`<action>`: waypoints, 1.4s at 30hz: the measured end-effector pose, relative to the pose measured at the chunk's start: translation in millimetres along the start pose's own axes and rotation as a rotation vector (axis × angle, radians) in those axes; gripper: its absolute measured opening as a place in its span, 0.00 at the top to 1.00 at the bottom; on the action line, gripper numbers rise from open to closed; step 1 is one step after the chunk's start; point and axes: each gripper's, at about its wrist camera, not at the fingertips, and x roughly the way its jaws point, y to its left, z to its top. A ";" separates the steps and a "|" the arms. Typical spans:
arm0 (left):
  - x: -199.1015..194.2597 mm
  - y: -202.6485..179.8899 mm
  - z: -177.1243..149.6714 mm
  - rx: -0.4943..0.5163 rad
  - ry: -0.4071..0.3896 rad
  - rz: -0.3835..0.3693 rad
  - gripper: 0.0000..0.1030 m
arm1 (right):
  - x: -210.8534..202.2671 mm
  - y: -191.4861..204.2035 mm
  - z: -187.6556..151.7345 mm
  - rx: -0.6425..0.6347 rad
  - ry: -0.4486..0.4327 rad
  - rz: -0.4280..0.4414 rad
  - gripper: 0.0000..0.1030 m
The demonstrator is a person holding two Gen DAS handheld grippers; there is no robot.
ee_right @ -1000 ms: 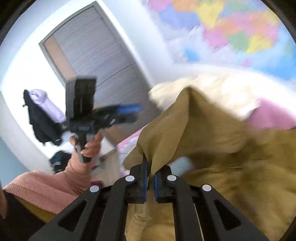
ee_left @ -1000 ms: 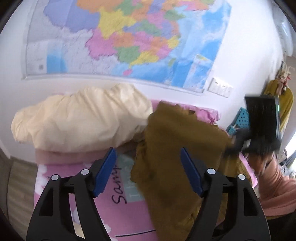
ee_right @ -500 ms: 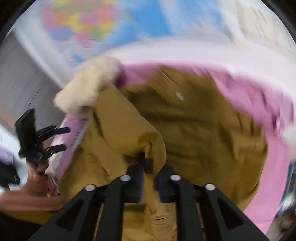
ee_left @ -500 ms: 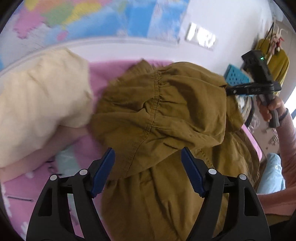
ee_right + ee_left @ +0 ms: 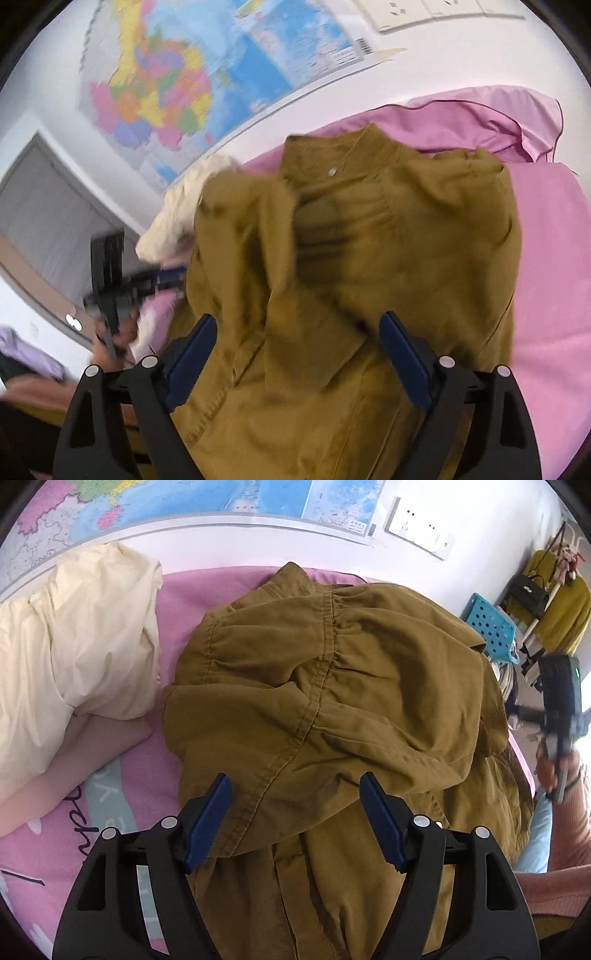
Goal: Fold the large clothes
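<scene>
A mustard-brown jacket (image 5: 332,686) lies bunched on the pink bed (image 5: 184,594), collar toward the wall, with one part folded over the rest. My left gripper (image 5: 294,778) hovers open just above the folded edge, and the cloth lies under its jaws without being pinched. In the right wrist view the jacket (image 5: 388,240) fills the middle. My right gripper (image 5: 297,319) is opening wide above it, its blue pads (image 5: 402,350) clear of the cloth. A hand holds that right gripper (image 5: 557,709) at the bed's right edge.
A cream pillow (image 5: 74,657) lies on the left of the bed against the wall with the map (image 5: 221,498). A blue perforated basket (image 5: 491,627) and a rack with a yellow garment (image 5: 561,609) stand to the right. A grey door (image 5: 48,229) is at the left.
The right gripper, shut on a fold of the jacket before, has opened and let it drop onto the garment. Both grippers came down toward the bed, and the jacket now lies flatter.
</scene>
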 end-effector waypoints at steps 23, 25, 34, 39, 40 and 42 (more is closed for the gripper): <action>15.7 -13.7 18.1 -0.004 -0.012 0.065 0.31 | -21.7 -76.2 52.3 0.225 -0.030 -0.064 0.70; 10.7 -19.1 23.4 0.008 -0.028 0.074 0.31 | -13.5 -76.9 41.2 0.229 -0.022 -0.034 0.35; 24.7 -51.0 62.5 0.101 -0.057 0.128 0.30 | -18.2 -52.3 43.1 0.092 -0.063 -0.188 0.93; 50.2 -44.4 79.0 0.070 -0.031 0.174 0.31 | -28.7 -41.2 70.5 0.048 -0.157 -0.240 0.94; 55.6 -41.8 80.7 0.060 -0.020 0.190 0.32 | -28.5 -43.1 75.5 0.042 -0.172 -0.256 0.94; 63.1 -35.8 79.5 0.044 -0.001 0.199 0.32 | -20.7 -57.6 81.1 0.069 -0.165 -0.275 0.94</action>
